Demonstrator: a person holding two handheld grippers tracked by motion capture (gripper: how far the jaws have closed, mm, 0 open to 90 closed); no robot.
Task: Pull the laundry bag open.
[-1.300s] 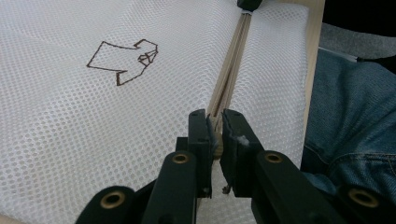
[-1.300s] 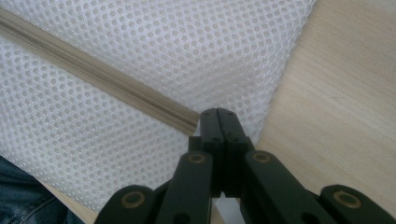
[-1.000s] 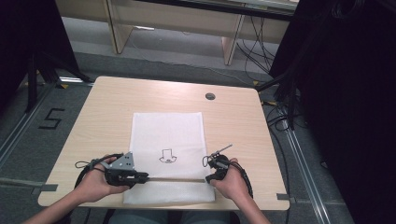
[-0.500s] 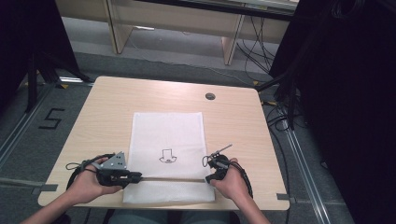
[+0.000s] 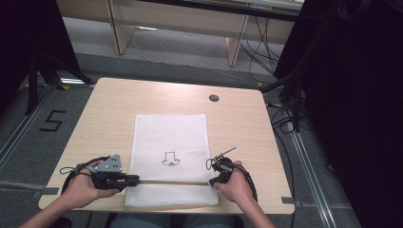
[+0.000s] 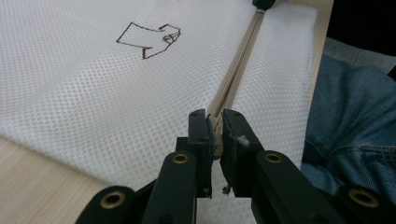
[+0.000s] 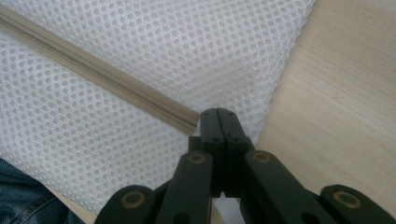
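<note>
A white mesh bag (image 5: 171, 159) lies flat on the bench (image 5: 119, 109), its tan zipper (image 5: 171, 182) running between the two grippers near the bench's front edge. The left gripper view shows the left gripper (image 6: 215, 135) with its fingers (image 6: 200, 135) narrowed onto the zipper's end, the two tan tapes stretching away from the fingertips toward the far gripper; a drawn arrow (image 6: 149, 39) sits left of that line. The right gripper view shows the right gripper (image 7: 218, 122) closed tight on the mesh just past the zipper's other end, bare bench beside it. Since a second ago the left gripper has drawn outward to the bag's left edge. The bench beyond the bag is open.
</note>
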